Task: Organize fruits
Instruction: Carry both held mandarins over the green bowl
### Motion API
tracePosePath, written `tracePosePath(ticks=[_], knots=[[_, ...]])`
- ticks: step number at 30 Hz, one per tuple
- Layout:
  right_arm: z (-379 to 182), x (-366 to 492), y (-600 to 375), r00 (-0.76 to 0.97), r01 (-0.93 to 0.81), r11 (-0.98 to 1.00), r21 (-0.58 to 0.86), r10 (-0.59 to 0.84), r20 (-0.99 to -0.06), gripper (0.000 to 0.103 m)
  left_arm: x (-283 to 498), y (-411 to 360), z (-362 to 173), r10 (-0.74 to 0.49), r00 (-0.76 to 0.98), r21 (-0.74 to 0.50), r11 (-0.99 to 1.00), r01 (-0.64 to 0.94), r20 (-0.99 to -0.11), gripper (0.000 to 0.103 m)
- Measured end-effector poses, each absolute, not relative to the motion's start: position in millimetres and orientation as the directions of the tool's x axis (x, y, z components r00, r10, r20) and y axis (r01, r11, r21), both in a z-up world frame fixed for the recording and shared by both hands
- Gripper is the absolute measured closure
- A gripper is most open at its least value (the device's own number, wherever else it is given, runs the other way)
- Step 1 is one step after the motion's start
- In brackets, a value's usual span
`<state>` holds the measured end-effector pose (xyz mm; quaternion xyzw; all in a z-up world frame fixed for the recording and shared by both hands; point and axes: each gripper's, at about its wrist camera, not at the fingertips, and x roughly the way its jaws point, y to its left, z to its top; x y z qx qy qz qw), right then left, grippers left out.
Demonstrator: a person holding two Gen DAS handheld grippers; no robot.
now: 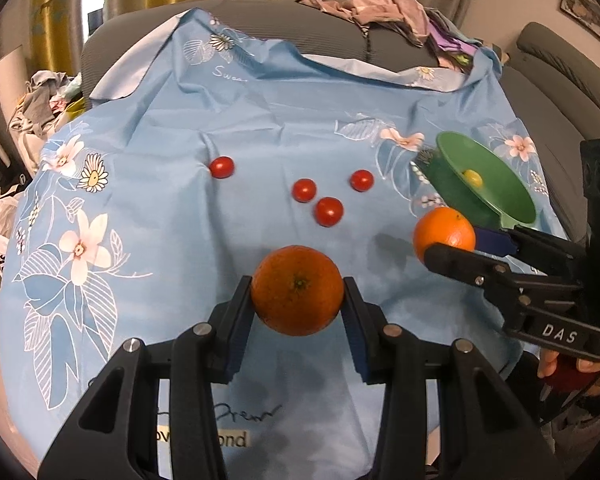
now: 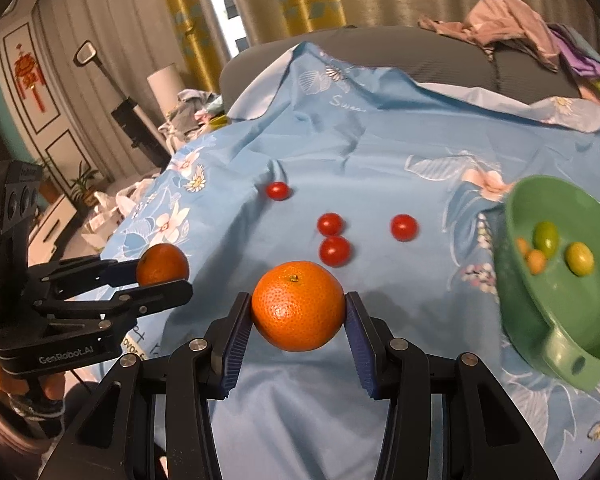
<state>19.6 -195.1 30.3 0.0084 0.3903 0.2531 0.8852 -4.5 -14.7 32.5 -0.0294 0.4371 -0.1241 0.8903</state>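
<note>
My left gripper (image 1: 298,300) is shut on an orange (image 1: 298,290) and holds it above the blue floral cloth (image 1: 180,240). My right gripper (image 2: 299,312) is shut on a second orange (image 2: 299,306). Each gripper shows in the other's view: the right one (image 1: 452,246) with its orange (image 1: 444,232), the left one (image 2: 162,276) with its orange (image 2: 162,262). Several cherry tomatoes (image 1: 329,211) (image 2: 334,251) lie on the cloth beyond both grippers. A green bowl (image 2: 556,320) (image 1: 496,188) at the right holds small yellow-green and orange fruits (image 2: 579,258).
The cloth drapes over a grey sofa (image 1: 300,28) with a pile of clothes (image 1: 380,8) on its back. More clutter (image 1: 44,104) lies at the left, off the cloth. Curtains hang behind.
</note>
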Motion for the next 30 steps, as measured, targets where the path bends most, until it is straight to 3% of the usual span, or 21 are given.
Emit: tracePosePath(ticks=[30], knots=[[50,4,-295,0.723,-0.250,0.932,0.261,0.359,-0.590,0.055,20,-120,60,-0.362,0.530,-0.133,0.897,0.421,-0.767,0.061]])
